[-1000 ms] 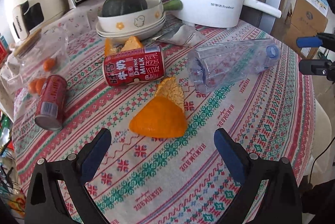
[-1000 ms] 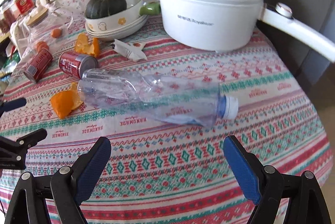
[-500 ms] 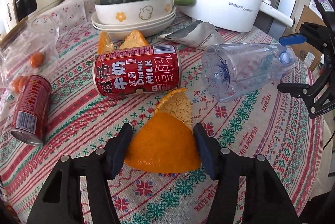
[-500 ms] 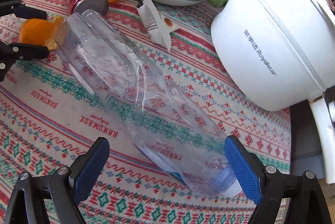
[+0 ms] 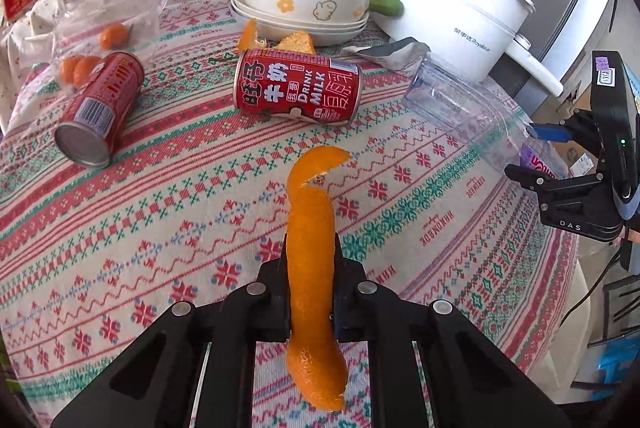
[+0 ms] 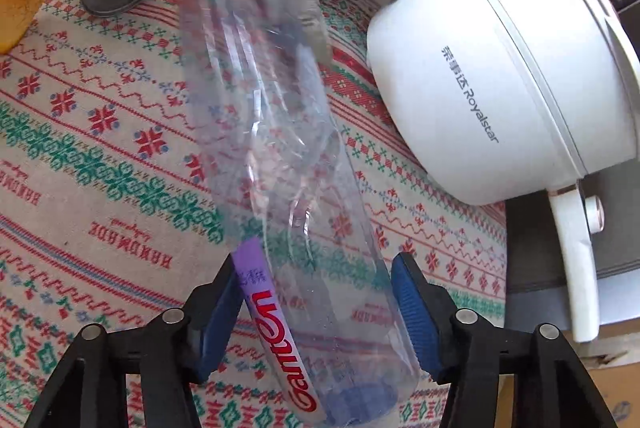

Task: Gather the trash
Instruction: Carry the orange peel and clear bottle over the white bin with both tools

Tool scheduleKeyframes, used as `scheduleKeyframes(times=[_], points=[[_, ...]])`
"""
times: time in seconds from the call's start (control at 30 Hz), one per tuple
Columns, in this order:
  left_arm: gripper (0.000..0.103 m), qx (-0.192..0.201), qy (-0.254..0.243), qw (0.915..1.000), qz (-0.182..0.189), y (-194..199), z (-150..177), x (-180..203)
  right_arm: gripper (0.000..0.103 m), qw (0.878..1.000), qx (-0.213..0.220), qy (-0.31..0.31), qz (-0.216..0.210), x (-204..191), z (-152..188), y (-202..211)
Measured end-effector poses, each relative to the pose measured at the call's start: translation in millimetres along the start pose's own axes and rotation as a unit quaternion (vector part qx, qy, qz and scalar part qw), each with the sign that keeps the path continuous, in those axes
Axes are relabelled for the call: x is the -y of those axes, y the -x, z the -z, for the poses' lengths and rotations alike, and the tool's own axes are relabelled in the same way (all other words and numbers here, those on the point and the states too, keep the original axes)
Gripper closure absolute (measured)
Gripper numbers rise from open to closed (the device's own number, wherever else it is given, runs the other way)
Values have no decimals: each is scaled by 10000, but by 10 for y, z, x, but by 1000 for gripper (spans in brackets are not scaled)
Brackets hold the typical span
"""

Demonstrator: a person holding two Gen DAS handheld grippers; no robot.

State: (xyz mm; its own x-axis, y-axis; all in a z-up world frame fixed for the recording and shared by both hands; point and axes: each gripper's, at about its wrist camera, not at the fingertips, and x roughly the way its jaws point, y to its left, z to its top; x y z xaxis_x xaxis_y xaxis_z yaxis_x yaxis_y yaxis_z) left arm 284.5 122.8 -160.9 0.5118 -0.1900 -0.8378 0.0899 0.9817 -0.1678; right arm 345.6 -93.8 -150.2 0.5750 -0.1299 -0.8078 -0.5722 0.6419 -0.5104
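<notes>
My left gripper [image 5: 310,292] is shut on an orange peel [image 5: 310,228] and holds it lifted above the patterned tablecloth [image 5: 120,228]. My right gripper [image 6: 316,312] is shut on a clear plastic bottle [image 6: 276,148] near its cap end, the bottle raised off the cloth; it also shows at the right of the left wrist view [image 5: 460,104]. A red milk can [image 5: 298,92] lies on its side mid-table, a second red can [image 5: 100,108] lies at the left. More peel [image 5: 298,40] lies by the bowls, and a crumpled wrapper [image 5: 392,50] lies near the pot.
A white electric pot [image 5: 452,16] with a long handle stands at the back right. Stacked bowls [image 5: 304,8] hold a dark squash. A clear bag with small oranges [image 5: 92,44] sits at the left. A microwave stands behind. The table edge runs close on the right.
My left gripper closed on the orange peel and lifted it off the cloth. My right gripper closed on the bottle near its cap and raised it.
</notes>
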Motion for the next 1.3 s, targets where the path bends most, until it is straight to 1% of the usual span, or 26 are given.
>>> scheduleKeyframes(times=[0.13,0.23,0.37,0.4,0.5,0.63,0.73,0.87,0.93,1.0,1.1,1.23,1.3], points=[[90,-8,-39,10000,-67,255,134,63,41,9978,-140,-451,-455,5,195,201],[90,45,-54,10000,-69,482,209,135,41,9921,-228,-890,-852,-15,370,360],[90,135,-46,9999,-9,756,348,260,41,9766,-383,-1569,-1418,-58,648,568],[90,143,-43,9999,7,812,394,296,41,9722,-397,-1729,-1530,-137,684,670],[90,140,-38,9999,51,930,538,398,42,9596,-406,-2134,-1787,-170,912,834],[90,104,-97,9999,66,1012,700,489,42,9465,-367,-2526,-1975,-257,1166,1068],[90,120,-156,9998,48,1060,750,530,42,9421,-290,-2661,-2019,-263,1265,1167],[90,113,-51,9998,144,1087,779,536,42,9312,-270,-2938,-2140,-236,1381,1171],[90,94,-119,9998,136,1072,790,587,42,9262,-260,-3041,-2215,-228,1405,1154],[90,51,-209,9997,126,1043,807,646,42,9259,-307,-3040,-2223,-259,1436,1121],[90,-15,-282,9995,171,1001,820,722,41,9290,-445,-2973,-2159,-342,1407,995],[90,-37,-374,9990,235,984,823,806,40,9263,-310,-3064,-2169,-359,1340,954],[90,-55,-378,9989,263,972,821,817,39,9249,-310,-3017,-2293,-393,1322,905]])
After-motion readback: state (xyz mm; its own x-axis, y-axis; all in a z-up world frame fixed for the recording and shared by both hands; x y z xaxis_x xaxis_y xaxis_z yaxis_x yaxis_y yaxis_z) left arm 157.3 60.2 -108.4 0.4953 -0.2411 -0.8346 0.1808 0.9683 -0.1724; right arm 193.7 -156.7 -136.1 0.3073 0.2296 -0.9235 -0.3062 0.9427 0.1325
